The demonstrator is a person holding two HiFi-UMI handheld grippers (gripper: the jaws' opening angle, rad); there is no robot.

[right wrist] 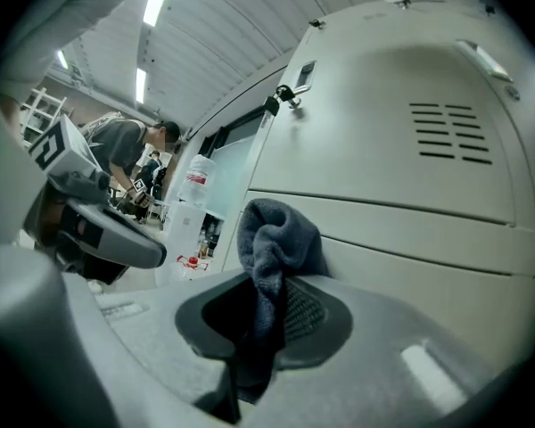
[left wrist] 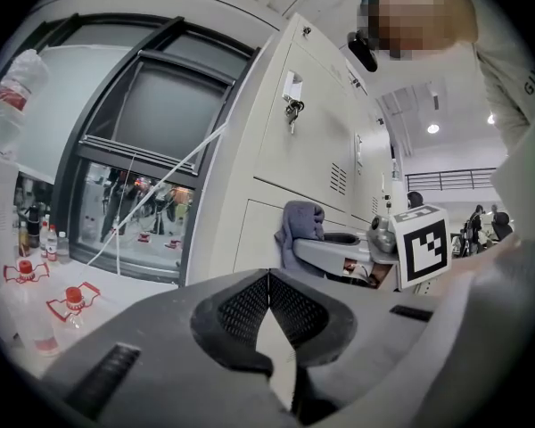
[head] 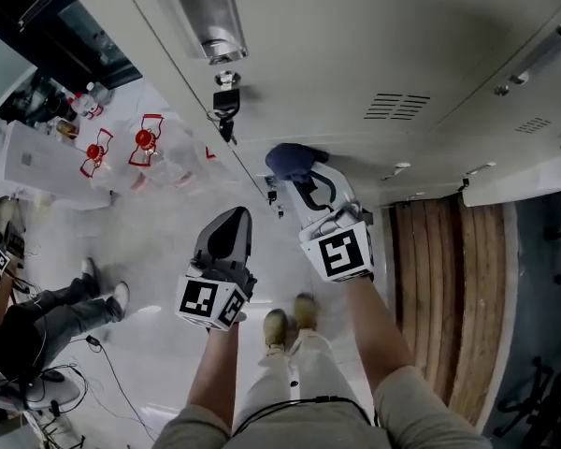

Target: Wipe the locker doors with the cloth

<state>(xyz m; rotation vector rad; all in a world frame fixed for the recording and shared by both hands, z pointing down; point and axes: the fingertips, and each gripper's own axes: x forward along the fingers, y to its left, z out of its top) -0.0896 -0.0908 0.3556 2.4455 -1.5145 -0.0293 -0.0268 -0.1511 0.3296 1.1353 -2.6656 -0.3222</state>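
We hold a dark blue-grey bunched cloth [right wrist: 276, 239] in our right gripper [right wrist: 267, 310], its jaws clamped on the fabric. The free end is raised just beside a pale grey metal locker door [right wrist: 410, 230], below the vented upper panel. Our left gripper [left wrist: 269, 297] hangs beside the right one, off the lockers, its jaws pressed together with nothing between them. A black-headed key [head: 226, 103] dangles from the lock of the upper door.
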